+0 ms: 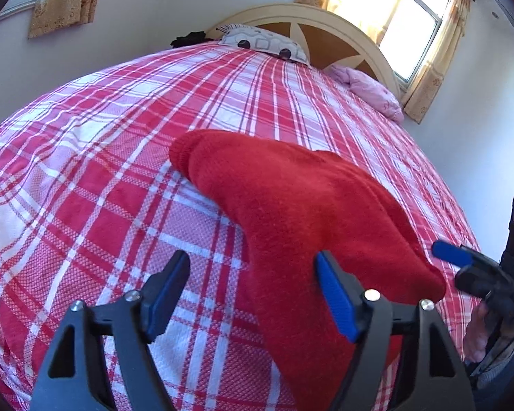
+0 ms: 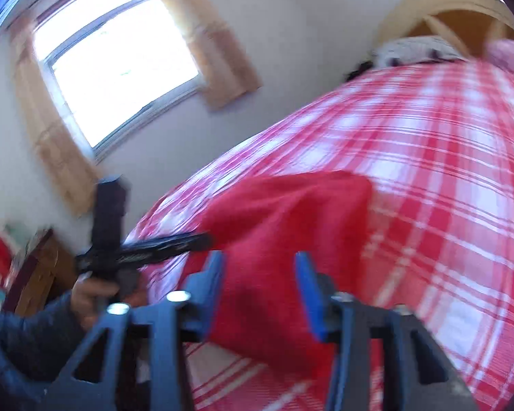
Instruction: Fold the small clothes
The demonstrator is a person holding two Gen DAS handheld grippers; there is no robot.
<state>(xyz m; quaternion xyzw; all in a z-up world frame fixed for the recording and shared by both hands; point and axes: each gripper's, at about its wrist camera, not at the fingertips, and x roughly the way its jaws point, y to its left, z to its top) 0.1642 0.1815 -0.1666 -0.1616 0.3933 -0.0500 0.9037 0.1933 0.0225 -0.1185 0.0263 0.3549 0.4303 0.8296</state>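
Plaid bedspread [image 1: 85, 178] carries a red sock [image 1: 291, 205] between spread left gripper [image 1: 253, 287] and spread right gripper [image 2: 260, 294].

Bedroom, non-task items
Plaid bedspread [image 1: 126, 144]; patterned pillow [image 1: 264, 41]; pink quilt [image 1: 370, 92]; arched headboard [image 1: 325, 30]; curtained window [image 2: 120, 58].

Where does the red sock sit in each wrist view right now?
Left wrist: the red sock runs from centre to lower right, on the plaid bedspread, against the left gripper's right finger.
Right wrist: sock at lower centre, blurred.
Shared landmark: the arched headboard, also.
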